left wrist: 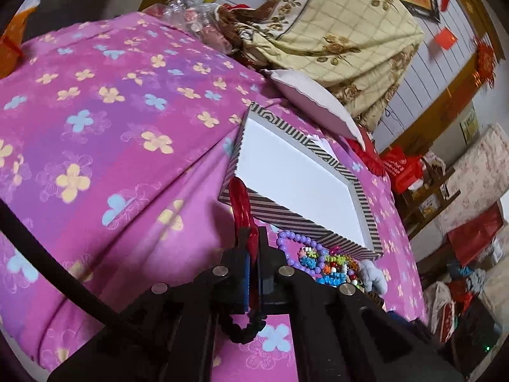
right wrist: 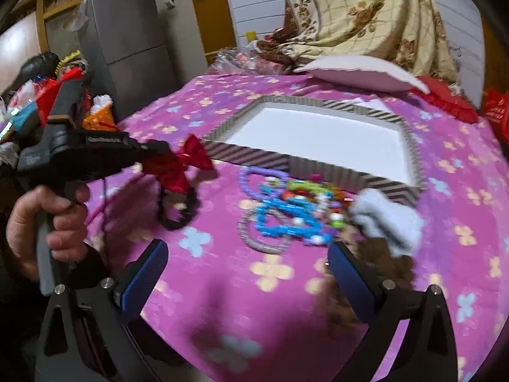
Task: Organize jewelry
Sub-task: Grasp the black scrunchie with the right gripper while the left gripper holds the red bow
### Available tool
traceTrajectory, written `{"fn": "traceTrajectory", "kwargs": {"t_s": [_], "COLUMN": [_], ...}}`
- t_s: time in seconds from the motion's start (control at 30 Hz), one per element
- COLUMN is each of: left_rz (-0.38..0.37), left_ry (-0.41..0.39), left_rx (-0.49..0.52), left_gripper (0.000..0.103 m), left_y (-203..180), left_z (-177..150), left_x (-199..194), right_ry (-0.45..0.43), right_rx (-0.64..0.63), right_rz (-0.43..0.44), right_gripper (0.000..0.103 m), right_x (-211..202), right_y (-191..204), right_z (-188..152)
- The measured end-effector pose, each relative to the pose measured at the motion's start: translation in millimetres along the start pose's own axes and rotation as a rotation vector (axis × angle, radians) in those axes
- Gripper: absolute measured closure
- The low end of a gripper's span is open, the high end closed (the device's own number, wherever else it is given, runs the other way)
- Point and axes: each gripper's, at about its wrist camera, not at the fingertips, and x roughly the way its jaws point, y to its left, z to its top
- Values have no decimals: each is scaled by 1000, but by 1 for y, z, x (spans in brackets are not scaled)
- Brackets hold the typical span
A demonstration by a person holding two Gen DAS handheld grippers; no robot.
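Pink flowered bed carries a striped box, white inside. Bead pile sits just beside its near edge. Left gripper pinches a red bow hair tie, black loop dangling; right gripper spread wide, holding nothing.

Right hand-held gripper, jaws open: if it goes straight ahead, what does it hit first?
Probably the pile of beaded bracelets on the pink bedspread, lying just ahead of the right hand-held gripper. The striped box sits behind the pile. The picture is blurred and depth is unclear, so it may touch the bedspread first.
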Motion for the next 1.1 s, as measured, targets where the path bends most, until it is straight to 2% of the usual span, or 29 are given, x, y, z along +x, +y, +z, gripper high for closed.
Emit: {"fn": "traceTrajectory", "kwargs": {"t_s": [0.13, 0.27, 0.3, 0.33, 0.5, 0.57, 0.67, 0.73, 0.77, 0.8, 0.9, 1.1], "left_rz": [-13, -21, -19, -16, -22, -19, -17, -15, -16, -14, -15, -8], "left_ry": [19, 19, 20, 18, 24, 28, 31, 29, 25, 23, 17, 14], "left_rx": [-31, -31, -26, -31, -34, -27, -25, -28, -32, -35, -52, -51], "left_gripper": [103, 103, 103, 103, 103, 103, 103, 103, 103, 103, 103, 103], "left_y": [6, 5, 4, 5, 5, 5, 4, 5, 6, 7, 12, 14], "left_z": [2, 0, -1, 0, -1, 0, 0, 1, 1, 1, 2, 3], "left_x": [4, 3, 2, 2, 2, 3, 4, 4, 4, 4, 3, 3], "right_ry": [15, 61, 77, 76, 138, 163, 160, 157, 157, 161, 183, 181], "right_rx": [-36, -153, -167, -155, -114, -114, -117, -119, -111, -101, -81, -94], "right_rz": [108, 119, 121, 120, 89, 82, 87, 60, 47, 37, 35, -10], "right_gripper": [2, 10, 16, 19, 20, 24, 39, 65, 73, 86, 91, 92], "right_x": [32, 68, 76, 81, 110, 118, 123, 122, 122, 123, 114, 78], "right_y": [32, 67, 71, 71, 71, 74, 74, 72, 68, 63, 49, 33], "right_z": [7, 10, 11, 13, 16, 16, 19, 19, 19, 19, 17, 0]}}
